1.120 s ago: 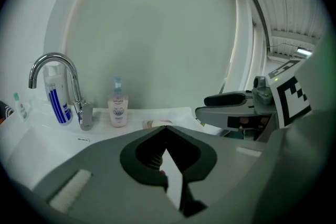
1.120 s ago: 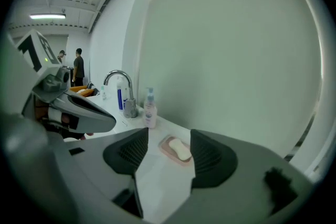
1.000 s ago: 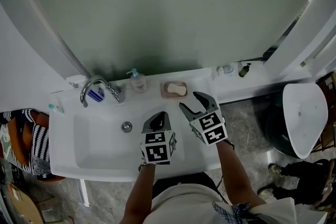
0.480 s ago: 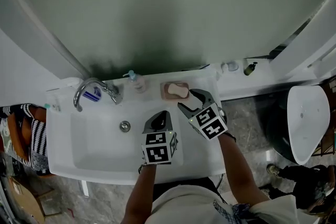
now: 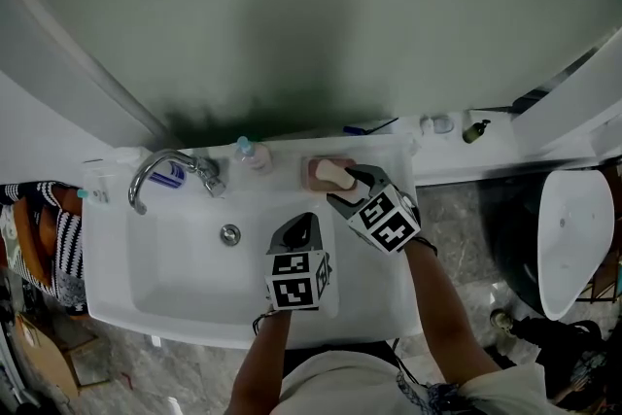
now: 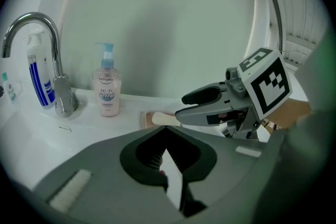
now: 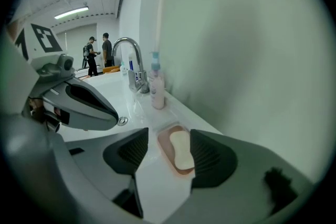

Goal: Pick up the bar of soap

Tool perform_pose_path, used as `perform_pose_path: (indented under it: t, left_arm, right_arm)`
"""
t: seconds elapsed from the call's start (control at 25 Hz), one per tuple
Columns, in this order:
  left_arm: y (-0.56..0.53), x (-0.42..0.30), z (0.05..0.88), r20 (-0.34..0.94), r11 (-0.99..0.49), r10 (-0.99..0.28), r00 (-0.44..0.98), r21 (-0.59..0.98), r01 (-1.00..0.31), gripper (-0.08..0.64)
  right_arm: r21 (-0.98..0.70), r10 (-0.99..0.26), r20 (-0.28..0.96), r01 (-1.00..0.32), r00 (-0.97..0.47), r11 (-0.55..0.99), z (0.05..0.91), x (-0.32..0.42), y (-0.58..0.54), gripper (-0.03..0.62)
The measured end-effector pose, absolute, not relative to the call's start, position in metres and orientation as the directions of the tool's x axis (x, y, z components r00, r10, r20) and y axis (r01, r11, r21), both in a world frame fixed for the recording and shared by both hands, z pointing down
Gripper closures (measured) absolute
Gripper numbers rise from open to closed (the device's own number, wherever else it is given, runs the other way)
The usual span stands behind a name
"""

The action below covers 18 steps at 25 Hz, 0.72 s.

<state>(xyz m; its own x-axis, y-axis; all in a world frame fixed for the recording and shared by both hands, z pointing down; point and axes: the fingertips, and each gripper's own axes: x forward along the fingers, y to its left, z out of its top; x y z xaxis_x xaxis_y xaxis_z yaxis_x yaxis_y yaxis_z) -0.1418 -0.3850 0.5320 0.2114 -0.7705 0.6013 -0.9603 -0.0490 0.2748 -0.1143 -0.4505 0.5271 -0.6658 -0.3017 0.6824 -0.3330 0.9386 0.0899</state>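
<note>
1. Right gripper view: bar of soap [image 7: 181,150] lies in soap dish [image 7: 163,145], lined up between open fingers of right gripper [image 7: 169,144], untouched.
2. Left gripper [image 6: 167,132]: fingers closed, empty.
3. Soap judged stiff, light, probably slippery; grip long sides, mid-length.

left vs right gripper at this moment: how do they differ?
Jaws: the left gripper is shut with nothing in it, while the right gripper is open.
Place: the left gripper hangs over the sink, clear of the soap. The right gripper is at the soap dish, with a jaw to each side of the bar of soap, not closed on it.
Shared: both point toward the back wall.
</note>
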Motion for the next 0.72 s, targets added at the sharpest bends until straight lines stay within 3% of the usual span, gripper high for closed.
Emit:
perform_pose_path:
  t: [0.72]
  left_arm:
    - [-0.398, -0.160, 0.561, 0.640, 0.015, -0.746, 0.183, 0.290, -0.957, 0.552]
  right_arm:
    - [0.063, -0.155, 0.812, -0.179, -0.562, 0.982, 0.595, -0.128, -0.479, 0.349]
